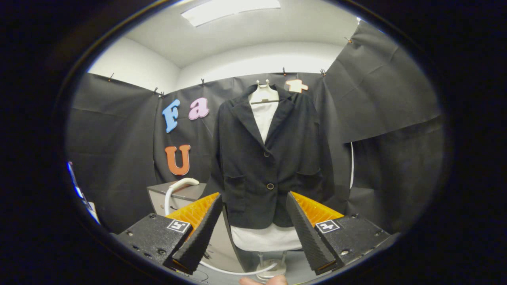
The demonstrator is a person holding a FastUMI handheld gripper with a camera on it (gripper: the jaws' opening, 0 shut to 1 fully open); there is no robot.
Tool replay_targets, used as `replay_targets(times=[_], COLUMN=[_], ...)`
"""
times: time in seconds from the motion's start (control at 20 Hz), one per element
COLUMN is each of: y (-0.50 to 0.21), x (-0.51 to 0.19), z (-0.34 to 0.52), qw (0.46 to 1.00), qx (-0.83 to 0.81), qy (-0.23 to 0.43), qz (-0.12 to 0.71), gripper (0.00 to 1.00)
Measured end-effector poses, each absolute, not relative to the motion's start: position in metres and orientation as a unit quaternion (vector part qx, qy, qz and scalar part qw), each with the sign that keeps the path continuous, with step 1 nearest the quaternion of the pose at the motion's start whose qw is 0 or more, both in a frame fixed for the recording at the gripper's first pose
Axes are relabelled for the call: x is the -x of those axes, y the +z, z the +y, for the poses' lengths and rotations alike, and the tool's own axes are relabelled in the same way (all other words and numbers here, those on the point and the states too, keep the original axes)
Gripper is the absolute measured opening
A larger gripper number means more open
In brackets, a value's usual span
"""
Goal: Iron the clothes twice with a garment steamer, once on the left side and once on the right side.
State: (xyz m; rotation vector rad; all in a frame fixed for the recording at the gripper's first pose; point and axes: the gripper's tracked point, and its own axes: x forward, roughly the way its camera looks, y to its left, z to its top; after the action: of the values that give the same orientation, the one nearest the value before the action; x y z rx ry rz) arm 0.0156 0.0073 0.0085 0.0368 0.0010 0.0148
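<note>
A black two-button blazer [269, 158] hangs on a white hanger [264, 95] over a white garment form, straight ahead and beyond my fingers. Its white lining or underlayer [266, 237] shows below the hem, between the fingers. The steamer's white hose and handle [180, 185] curve up over a grey unit [174, 196] left of the blazer, behind the left finger. My gripper [253, 233] is open, with nothing between the fingers, and stands well short of the blazer.
The form's stand and round base [271, 269] sit low between the fingers, with a white hose [229, 271] running along the floor to it. A fingertip [263, 280] shows at the very bottom. Black cloth walls close in on both sides.
</note>
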Motion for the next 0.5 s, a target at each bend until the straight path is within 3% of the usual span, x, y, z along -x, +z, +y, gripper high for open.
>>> replay_targets(times=[0.5], y=[0.006], x=[-0.052], z=[0.133], qw=[0.995], qx=[-0.067], qy=[0.028], qz=[0.066], gripper=[1.00])
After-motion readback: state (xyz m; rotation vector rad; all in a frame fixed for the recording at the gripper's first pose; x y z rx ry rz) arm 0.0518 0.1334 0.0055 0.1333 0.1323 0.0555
